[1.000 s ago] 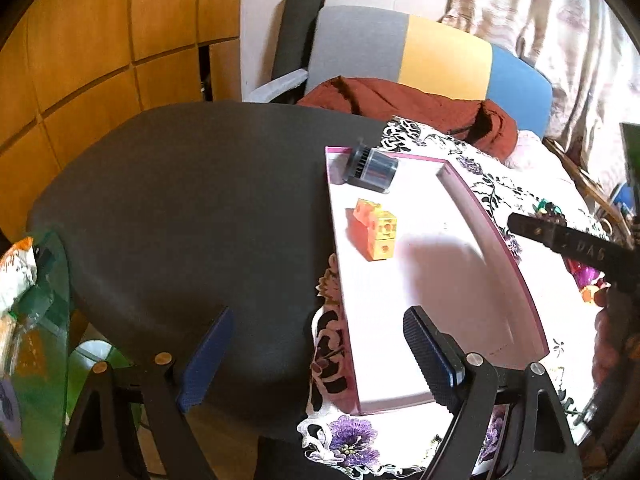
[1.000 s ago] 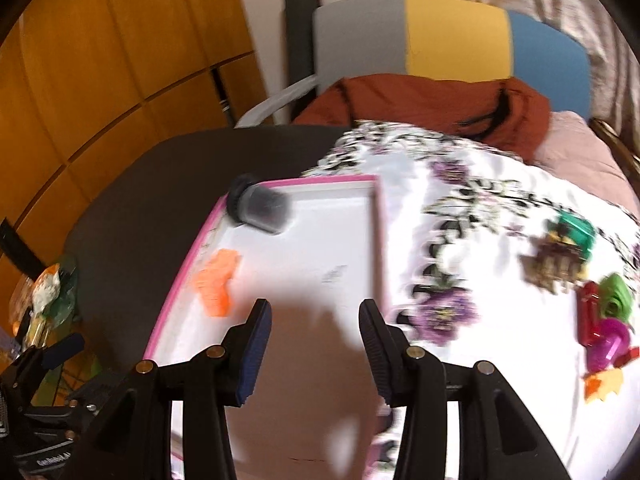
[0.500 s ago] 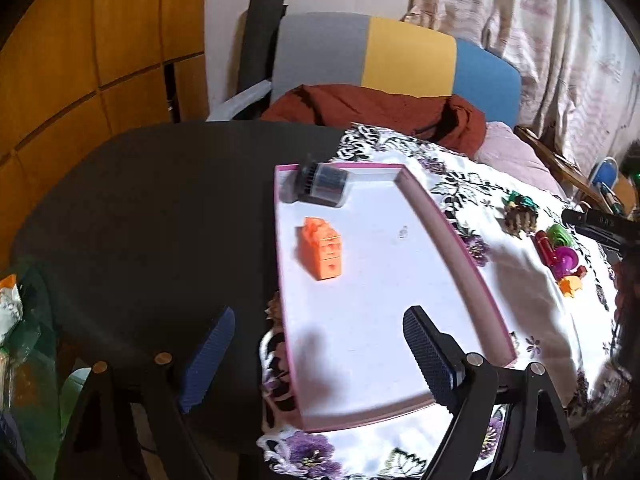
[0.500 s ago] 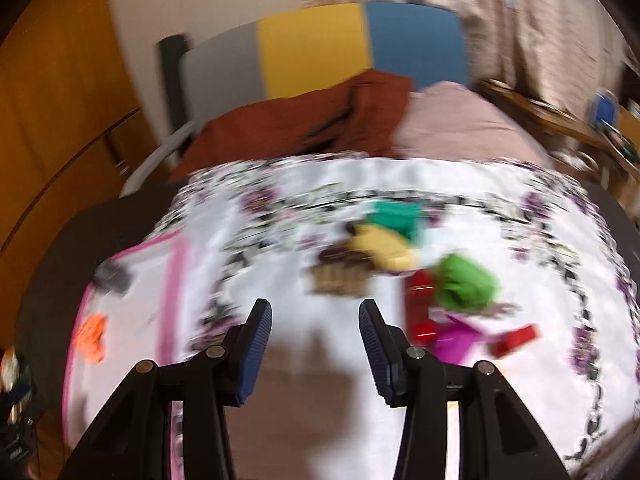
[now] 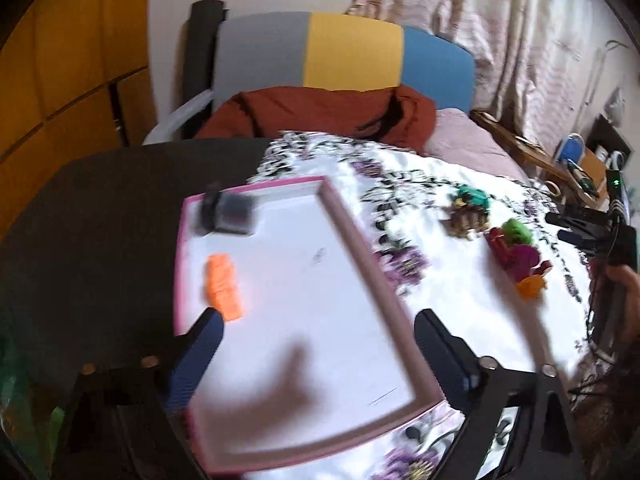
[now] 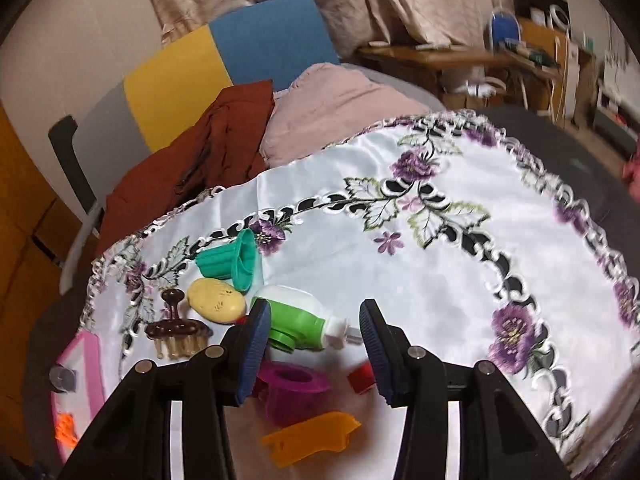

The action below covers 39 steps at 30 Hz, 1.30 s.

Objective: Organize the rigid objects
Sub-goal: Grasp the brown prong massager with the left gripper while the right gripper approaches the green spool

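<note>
- The pink-rimmed white rectangular tray (image 5: 348,236) is my landmark. It sits half on the dark round table (image 5: 100,216) and half on the white satin tablecloth with purple flower embroidery (image 6: 440,264).
- In the tray: an orange plastic block (image 5: 224,286) near its left rim and a dark, blurry cylinder-shaped thing (image 5: 230,214) at the far left corner. Can't make out what that one is.
- My left gripper (image 5: 316,344) hangs over the tray's near end, spread wide, holding nothing.
- My right gripper (image 6: 314,344) is off to the tray's right, jaws apart and empty, over the toy pile: a green-and-white plastic bottle (image 6: 304,320), a magenta plastic cup (image 6: 290,388), a teal ridged cup (image 6: 232,262), a yellow potato-shaped toy (image 6: 216,300), a brown comb-like piece (image 6: 176,330) and a flat orange plastic piece (image 6: 312,436).
- A small red piece (image 6: 362,378) is half hidden behind my right gripper's finger.
</note>
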Motion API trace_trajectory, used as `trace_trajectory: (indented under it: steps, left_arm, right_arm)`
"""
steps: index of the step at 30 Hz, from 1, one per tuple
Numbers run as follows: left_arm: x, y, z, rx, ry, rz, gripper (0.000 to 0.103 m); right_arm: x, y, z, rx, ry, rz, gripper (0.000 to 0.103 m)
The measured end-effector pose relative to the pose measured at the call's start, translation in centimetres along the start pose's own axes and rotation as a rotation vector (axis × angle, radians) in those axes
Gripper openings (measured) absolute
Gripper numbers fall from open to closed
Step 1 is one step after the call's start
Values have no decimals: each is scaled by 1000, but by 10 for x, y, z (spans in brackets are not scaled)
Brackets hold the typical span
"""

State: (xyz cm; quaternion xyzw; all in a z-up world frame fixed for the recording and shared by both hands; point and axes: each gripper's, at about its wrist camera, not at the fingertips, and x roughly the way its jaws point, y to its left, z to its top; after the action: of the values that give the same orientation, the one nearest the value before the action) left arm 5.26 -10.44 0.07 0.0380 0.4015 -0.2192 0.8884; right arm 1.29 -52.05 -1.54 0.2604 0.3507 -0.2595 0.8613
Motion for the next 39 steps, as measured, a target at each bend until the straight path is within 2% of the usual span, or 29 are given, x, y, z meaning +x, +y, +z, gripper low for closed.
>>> trace_trajectory:
  steps: [7, 16, 26, 37, 38, 39]
  left_arm:
    - [43, -60, 37, 50, 49, -142, 98]
    - [111, -132, 68, 119, 127, -254, 99]
    - [173, -166, 90, 103, 198, -274, 99]
    - [227, -180, 106, 80, 242, -271, 99]
    - [230, -180, 106, 77, 240, -283, 96]
    - [232, -181, 106, 77, 243, -295, 85]
  right_arm:
    - [0, -2, -2, 27, 22, 46, 47]
    - [2, -5, -2, 57, 41, 68, 48]
    - [0, -18, 2, 139, 39, 108, 48]
    - [3, -13, 1, 133, 58, 134, 48]
    - [3, -13, 1, 134, 59, 135, 48]
    - [3, -13, 1, 134, 62, 135, 48]
